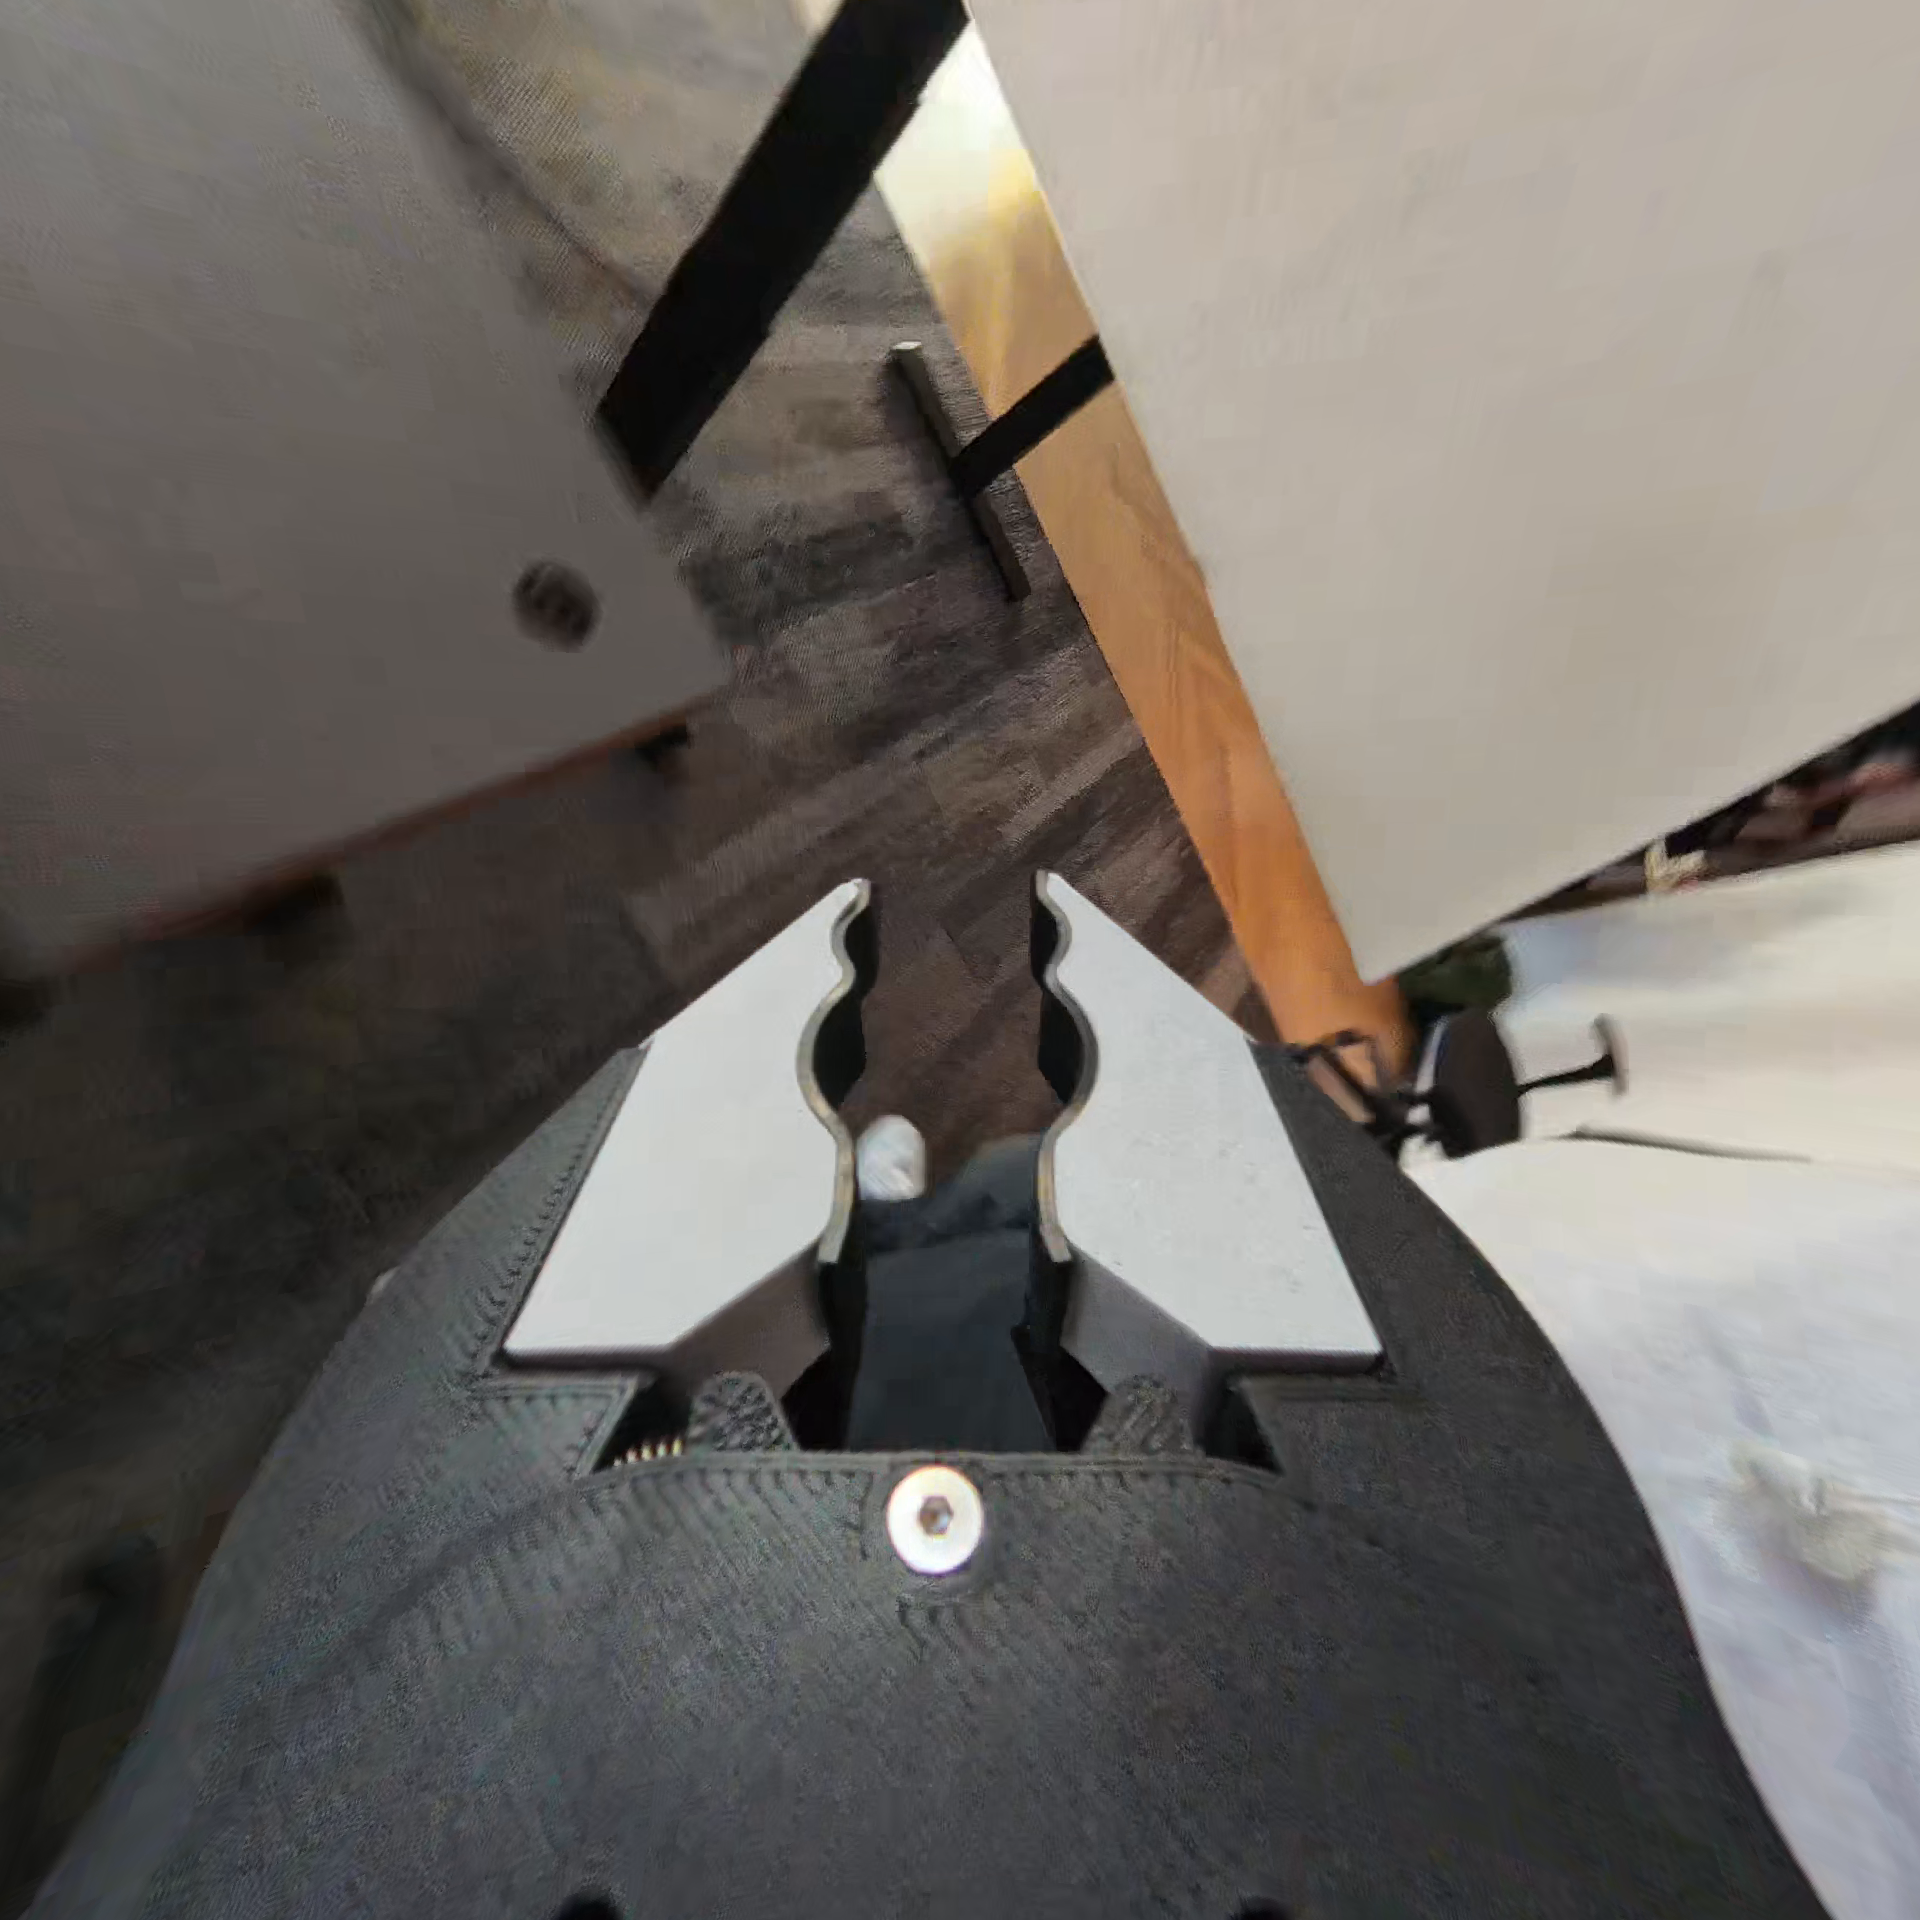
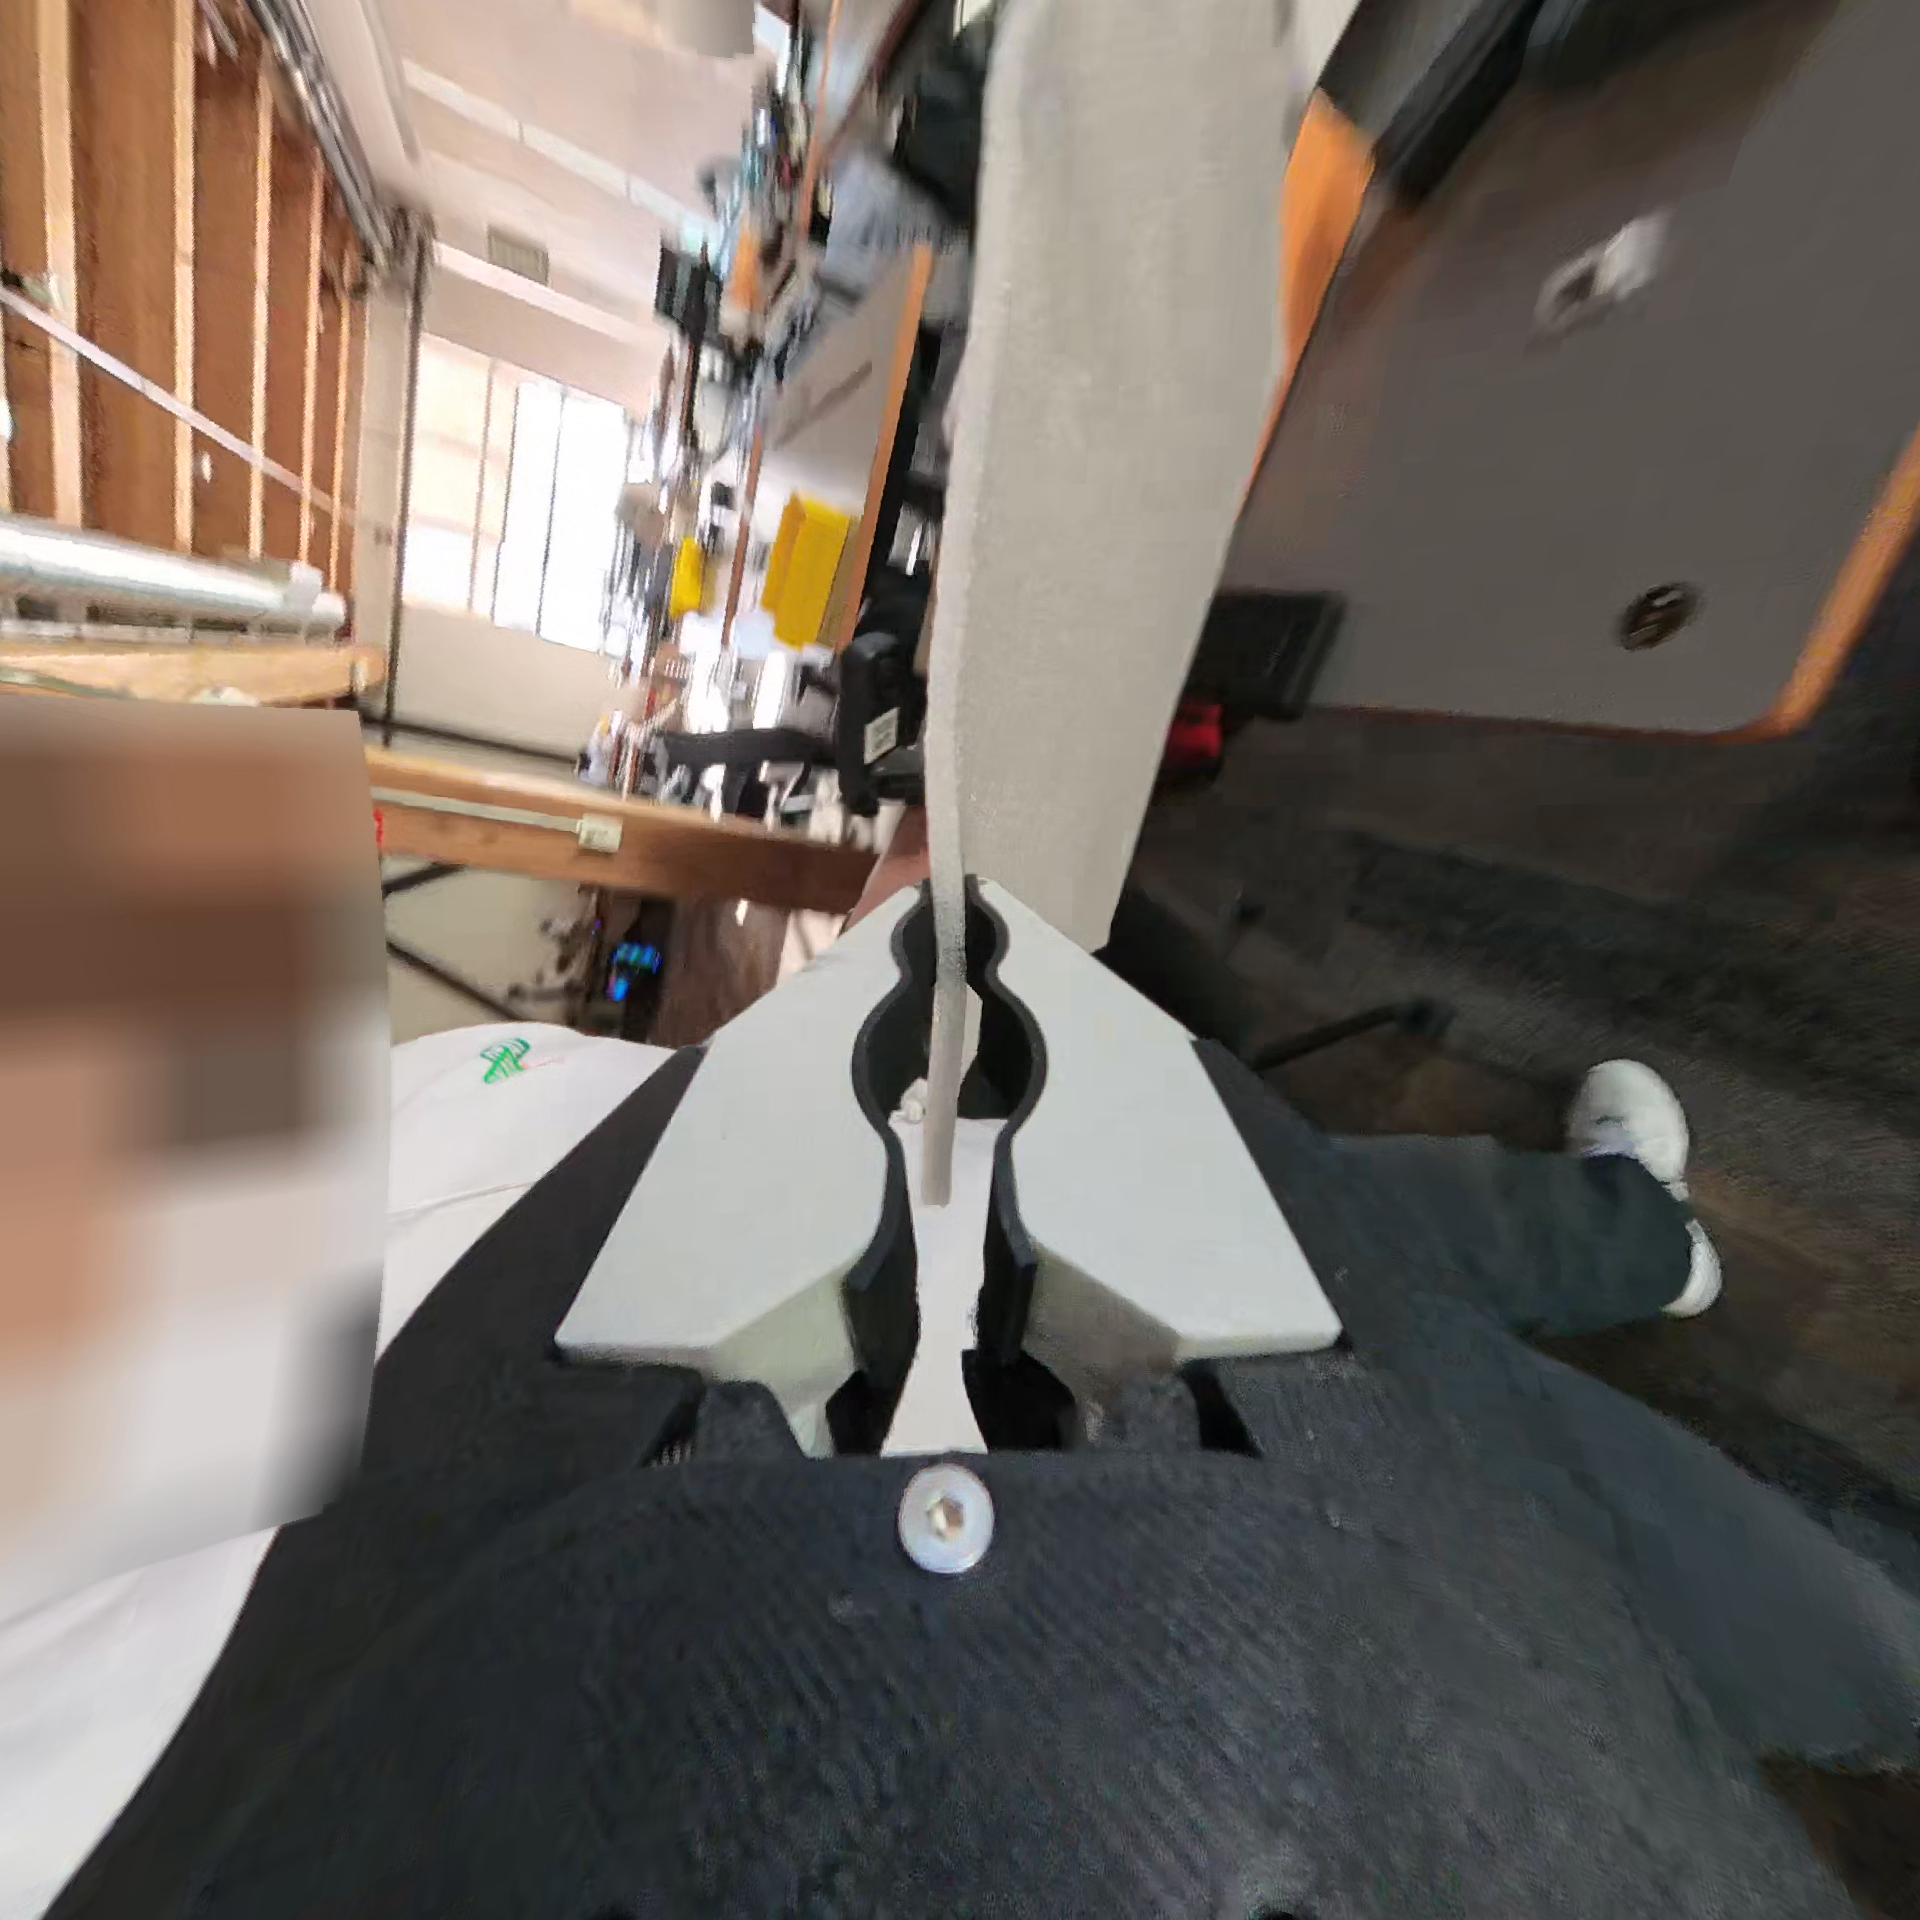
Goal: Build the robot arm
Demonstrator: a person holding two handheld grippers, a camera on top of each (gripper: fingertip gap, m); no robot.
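My right gripper (image 2: 951, 899) is shut on the edge of a pale grey cloth sheet (image 2: 1091, 416). I see the sheet edge-on between the fingertips, and it widens away from them. A strip of it runs back between the fingers. The same kind of grey sheet (image 1: 1507, 416) fills the upper right of the left wrist view. My left gripper (image 1: 954, 883) is open and empty. It points down at the dark carpet (image 1: 914, 727) and touches nothing.
A white tabletop with a wooden edge and a round grommet (image 1: 556, 603) is at left; it also shows in the right wrist view (image 2: 1657, 613). A person's white shoe (image 2: 1631, 1122), dark trouser leg (image 2: 1507, 1236) and white shirt (image 2: 499, 1122) are close. Cluttered benches (image 2: 727, 810) stand behind. My right fingertips sit around 35 cm from my left ones.
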